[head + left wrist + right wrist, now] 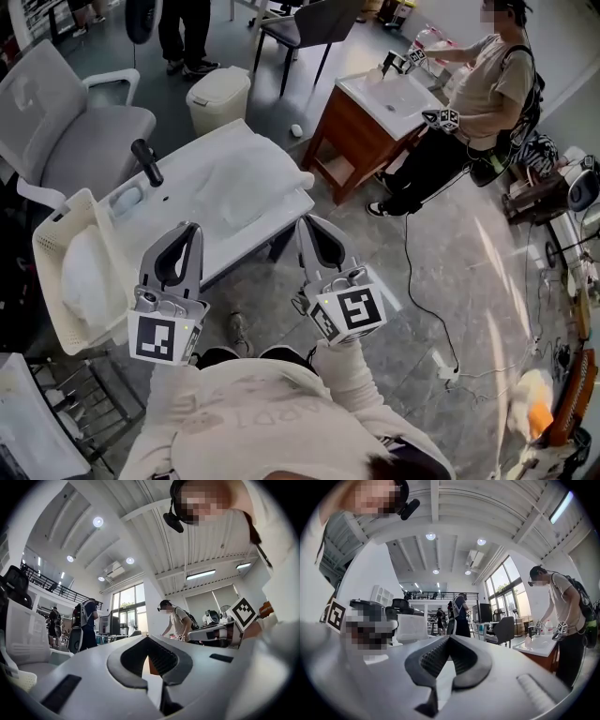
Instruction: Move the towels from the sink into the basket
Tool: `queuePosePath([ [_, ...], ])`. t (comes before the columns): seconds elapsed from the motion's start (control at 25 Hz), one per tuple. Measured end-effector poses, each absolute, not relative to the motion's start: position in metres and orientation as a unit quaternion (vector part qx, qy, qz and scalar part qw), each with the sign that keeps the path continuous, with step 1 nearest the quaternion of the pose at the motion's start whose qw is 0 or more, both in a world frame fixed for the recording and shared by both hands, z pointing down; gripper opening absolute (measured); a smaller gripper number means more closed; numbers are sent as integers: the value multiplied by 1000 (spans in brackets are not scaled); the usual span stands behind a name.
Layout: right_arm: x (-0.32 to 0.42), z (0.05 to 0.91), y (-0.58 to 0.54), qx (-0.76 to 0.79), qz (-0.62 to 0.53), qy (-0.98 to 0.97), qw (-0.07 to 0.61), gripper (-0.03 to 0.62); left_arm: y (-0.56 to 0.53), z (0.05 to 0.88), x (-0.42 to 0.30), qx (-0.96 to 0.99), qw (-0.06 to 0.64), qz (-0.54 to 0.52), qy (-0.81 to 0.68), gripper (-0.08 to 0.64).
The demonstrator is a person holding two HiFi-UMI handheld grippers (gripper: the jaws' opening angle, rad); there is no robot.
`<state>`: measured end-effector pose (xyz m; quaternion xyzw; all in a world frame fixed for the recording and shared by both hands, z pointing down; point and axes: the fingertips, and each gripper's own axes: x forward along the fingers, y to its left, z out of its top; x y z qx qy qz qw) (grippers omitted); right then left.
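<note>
**Both tools shut and empty, just short of the sink**

The sink (246,141) is a shallow white basin lying just ahead of both tool tips. Pale rumpled shapes in it look like towels (230,192), though white on white we cannot trace their edges. A black faucet (146,161) stands at the basin's end, ahead and to the left of the left tool (194,228). The basket (52,234), white and slatted, sits at the end of the tabletop (272,223), just left of that tool. One white towel (82,277) lies inside it.

We hold the two tools side by side, both pointing at the basin and neither touching it. In the left gripper view the left tool's jaws are pressed together at the tips with nothing between them. The right tool (307,223) shows the same in its own view: tips together, pinching nothing.

Farther out, a grey chair (66,122) stands beyond the basket and a white bin (217,98) beyond the sink. Well ahead and to the right of the right tool, a second person (478,84) works at a wooden vanity (361,131).
</note>
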<state>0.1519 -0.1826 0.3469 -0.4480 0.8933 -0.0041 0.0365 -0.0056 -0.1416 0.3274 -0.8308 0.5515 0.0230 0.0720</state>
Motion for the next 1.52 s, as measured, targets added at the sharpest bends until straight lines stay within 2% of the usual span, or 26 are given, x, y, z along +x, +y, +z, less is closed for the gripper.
queuePosePath([
  [0.24, 135, 355, -238, -454, -24, 891, 22, 11, -190, 331, -22, -833, 66, 22, 549, 5],
  [0.52, 110, 405, -298, -450, -81, 888, -49, 11, -228, 338, -48, -833, 52, 31, 551, 5],
  [0.76, 105, 445, -339, -431, -131, 887, -103, 43, -249, 343, -51, -829, 47, 19, 557, 5],
  [1.08, 102, 505, -389, -397, -183, 883, -173, 129, -266, 356, -59, -797, 29, 5, 604, 5],
  [1.52, 87, 569, -446, -330, -188, 883, -276, 253, -280, 365, -68, -740, 18, -8, 673, 5],
])
